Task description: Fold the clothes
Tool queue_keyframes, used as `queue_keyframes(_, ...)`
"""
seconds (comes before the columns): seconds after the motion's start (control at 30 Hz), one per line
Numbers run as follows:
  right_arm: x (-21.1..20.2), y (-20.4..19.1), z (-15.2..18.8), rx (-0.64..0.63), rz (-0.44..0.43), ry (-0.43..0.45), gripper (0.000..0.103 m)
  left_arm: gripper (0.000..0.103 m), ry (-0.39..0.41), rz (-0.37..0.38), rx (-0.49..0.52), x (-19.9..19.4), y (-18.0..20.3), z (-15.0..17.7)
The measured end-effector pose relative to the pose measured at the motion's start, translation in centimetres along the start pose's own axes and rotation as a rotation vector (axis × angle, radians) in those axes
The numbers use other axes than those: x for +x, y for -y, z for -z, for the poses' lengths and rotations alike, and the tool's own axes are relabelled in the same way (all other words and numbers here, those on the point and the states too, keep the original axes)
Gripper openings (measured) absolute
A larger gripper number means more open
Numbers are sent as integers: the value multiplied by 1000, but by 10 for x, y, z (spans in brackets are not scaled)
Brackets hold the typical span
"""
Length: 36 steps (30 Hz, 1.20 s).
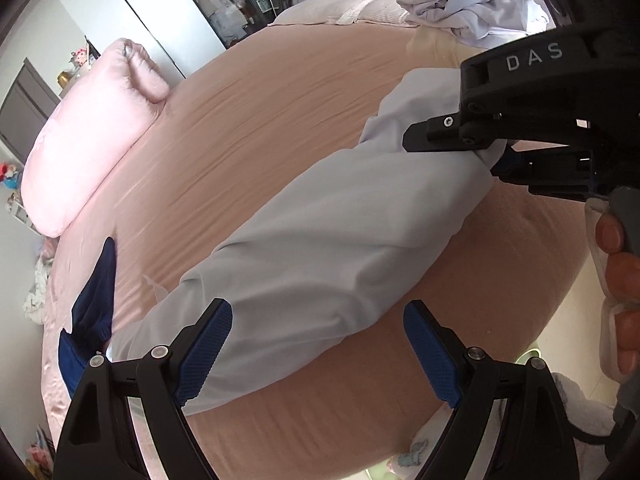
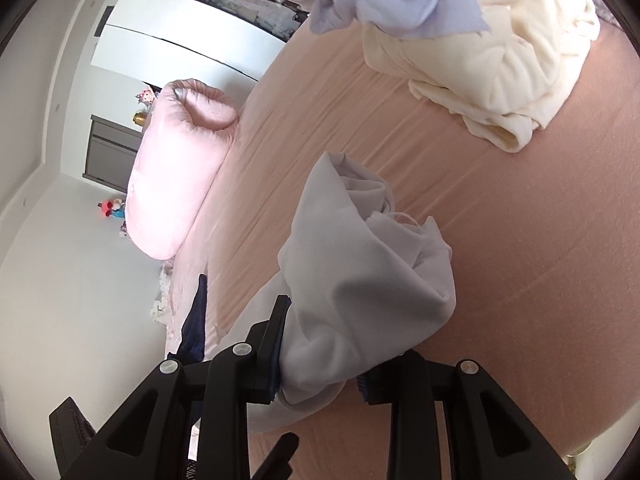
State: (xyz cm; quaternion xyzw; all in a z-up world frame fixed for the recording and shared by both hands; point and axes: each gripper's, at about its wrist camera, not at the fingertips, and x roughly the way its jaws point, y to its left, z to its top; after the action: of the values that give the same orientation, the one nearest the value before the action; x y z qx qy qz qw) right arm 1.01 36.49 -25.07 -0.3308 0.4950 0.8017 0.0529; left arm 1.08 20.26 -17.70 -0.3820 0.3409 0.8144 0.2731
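A pale grey garment [image 1: 320,248] lies stretched in a long roll across the pink bed sheet [image 1: 248,128]. My left gripper [image 1: 316,348] is open, its blue pads on either side of the garment's near end without pinching it. My right gripper [image 1: 480,152] comes in from the right and is shut on the garment's far end. In the right wrist view the right gripper [image 2: 320,364] clamps bunched folds of the grey garment [image 2: 360,272]. A hand [image 1: 620,280] holds the right gripper's handle.
A pink pillow [image 1: 92,148] lies at the left bed edge. A dark blue garment [image 1: 92,312] sits near my left gripper. A heap of white and lilac clothes [image 1: 472,4] and a cream garment [image 2: 500,60] lie at the far side. A wardrobe [image 2: 180,44] stands beyond.
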Motion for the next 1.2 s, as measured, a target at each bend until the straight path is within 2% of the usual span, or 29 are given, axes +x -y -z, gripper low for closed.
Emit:
queue_keyframes(0.13,-1,5,2,38,7,-18,28,88,23,-10,55,6,9,-7)
queue_keyframes(0.3,0,20,3,106,-39,-33,28,89,-17,-56,184,35,27,-11)
queue_keyframes(0.33,1,21,3,109,-40,-36,28,91,-11,-59,199,38,28,-11)
queue_keyframes(0.4,2,22,3,111,-38,-43,28,103,1,-69,216,42,28,-10)
queue_keyframes(0.53,4,23,3,114,-40,-49,28,103,26,-72,288,45,26,-10)
queue_keyframes(0.57,4,24,3,115,-41,-52,28,103,16,-105,319,44,28,-12)
queue_keyframes(0.6,4,25,4,116,-42,-55,28,103,11,-172,351,42,31,-13)
queue_keyframes(0.67,5,27,4,117,-44,-64,28,103,34,-347,435,40,38,-13)
queue_keyframes(0.7,5,29,4,117,-45,-69,28,103,48,-409,489,40,43,-9)
queue_keyframes(0.77,6,31,5,131,-56,-72,28,103,40,-469,595,48,53,0)
queue_keyframes(0.8,7,32,5,139,-57,-74,28,103,37,-489,616,52,55,3)
queue_keyframes(1.0,8,36,7,159,-66,-75,28,103,9,-410,470,61,34,-7)
queue_keyframes(1.13,8,38,8,172,-72,-77,28,103,39,-407,470,56,37,-5)
queue_keyframes(1.2,9,40,9,188,-79,-79,35,98,45,-395,474,49,48,-1)
